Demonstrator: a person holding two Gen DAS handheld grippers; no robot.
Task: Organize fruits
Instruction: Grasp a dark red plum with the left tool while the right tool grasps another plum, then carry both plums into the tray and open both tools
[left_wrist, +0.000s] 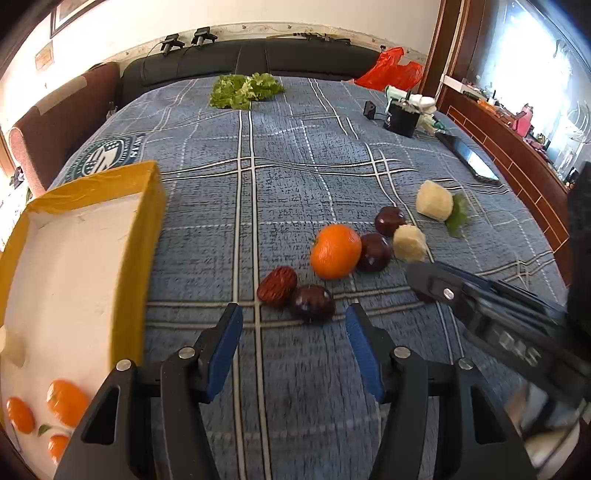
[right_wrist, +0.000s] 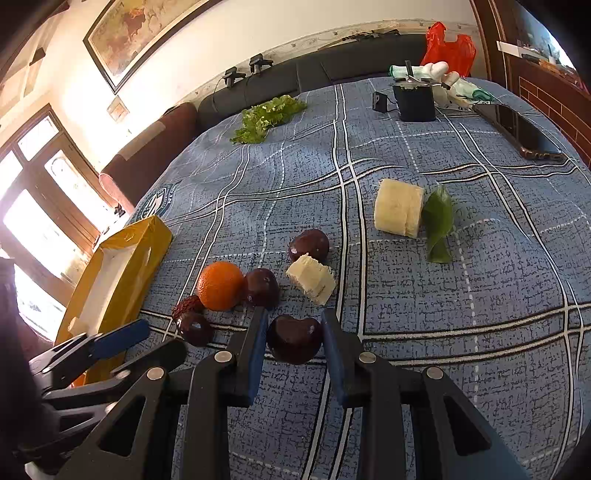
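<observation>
A: Nearest thing is the right claw (right_wrist: 293, 339), pads either side of a dark plum (right_wrist: 294, 339) on the bed's blue plaid cover (right_wrist: 461, 314). Looks clamped, can't swear.

B: Left claw (left_wrist: 293, 325)'s spread apart, holding nothing. Orange (left_wrist: 335, 251) sits mid-cluster, yellow box (left_wrist: 74, 266) off left.

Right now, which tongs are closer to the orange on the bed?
Left. The left tongs sit open just short of the orange, with a plum between. The right tongs are off to its right, around another plum.

Yellow box (left_wrist: 110, 177) cut off, left edge.
</observation>
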